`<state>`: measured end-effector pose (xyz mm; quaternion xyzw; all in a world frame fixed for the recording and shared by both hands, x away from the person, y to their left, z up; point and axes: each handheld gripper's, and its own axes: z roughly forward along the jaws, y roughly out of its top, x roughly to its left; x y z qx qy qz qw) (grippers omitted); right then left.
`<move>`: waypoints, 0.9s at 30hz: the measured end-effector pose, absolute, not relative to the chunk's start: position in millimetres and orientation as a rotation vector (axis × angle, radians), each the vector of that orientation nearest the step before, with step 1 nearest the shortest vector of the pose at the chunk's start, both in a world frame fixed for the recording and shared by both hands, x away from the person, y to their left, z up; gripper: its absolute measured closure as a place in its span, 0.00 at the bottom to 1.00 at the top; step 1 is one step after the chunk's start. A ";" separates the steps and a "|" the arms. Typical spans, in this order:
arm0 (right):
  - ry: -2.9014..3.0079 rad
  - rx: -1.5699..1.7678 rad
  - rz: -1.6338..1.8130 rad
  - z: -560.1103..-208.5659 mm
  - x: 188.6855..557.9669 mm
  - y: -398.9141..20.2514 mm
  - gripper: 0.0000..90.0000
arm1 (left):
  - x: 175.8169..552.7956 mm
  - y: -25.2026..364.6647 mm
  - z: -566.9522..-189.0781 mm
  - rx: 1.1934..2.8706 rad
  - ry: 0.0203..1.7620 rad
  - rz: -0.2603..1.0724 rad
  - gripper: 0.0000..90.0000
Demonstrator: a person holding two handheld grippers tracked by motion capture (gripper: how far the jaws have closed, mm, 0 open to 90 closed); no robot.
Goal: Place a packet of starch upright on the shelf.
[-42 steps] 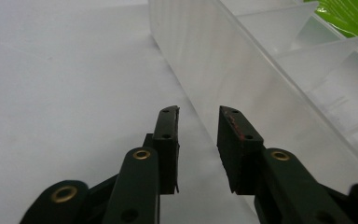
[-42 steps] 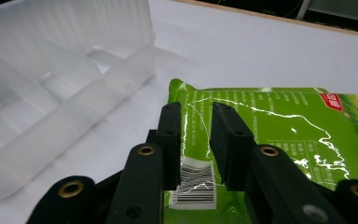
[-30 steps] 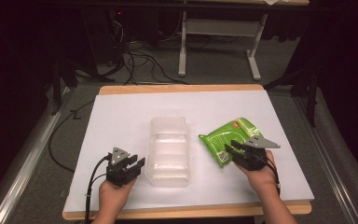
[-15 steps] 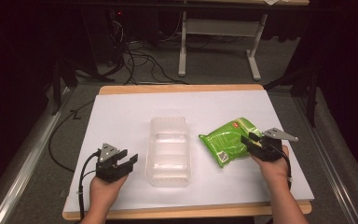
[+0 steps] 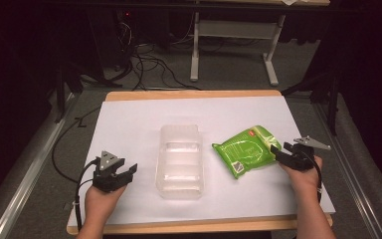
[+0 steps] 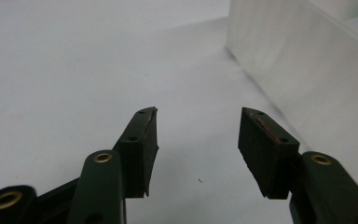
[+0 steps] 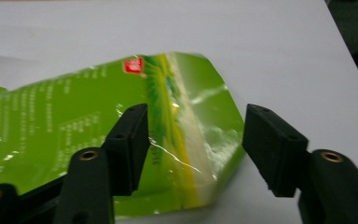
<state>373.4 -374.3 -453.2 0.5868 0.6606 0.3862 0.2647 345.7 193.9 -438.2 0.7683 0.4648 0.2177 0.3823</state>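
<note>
A clear plastic container (image 5: 179, 159) lies on the middle of the white table top (image 5: 129, 119). A green packet (image 5: 246, 149) lies flat just to its right. My left gripper (image 5: 131, 170) rests left of the container, apart from it; its jaws have just been opening and stand open with nothing between them. In the left gripper view the gripper (image 6: 198, 112) faces bare table, with the container's wall (image 6: 298, 70) to the right. My right gripper (image 5: 280, 152) is at the packet's right end; its jaws have just been opening. In the right gripper view the gripper (image 7: 196, 109) straddles the packet's end (image 7: 74, 116) without pressing on it.
The table's wooden front edge (image 5: 189, 226) runs just under both forearms. Beyond the far edge stand a grey desk frame (image 5: 229, 45) and loose cables (image 5: 144, 64) on the dark floor. A cable (image 5: 79, 184) trails from the left gripper off the table's left side.
The left gripper drew back leftward from the container and its jaws widened. The right gripper slid right from over the packet to its right end and let it go.
</note>
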 end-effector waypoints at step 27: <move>1.845 1.850 1.155 -476.7 401.7 -374.0 0.25 | 344.7 186.2 -444.9 2.004 1.172 0.513 0.51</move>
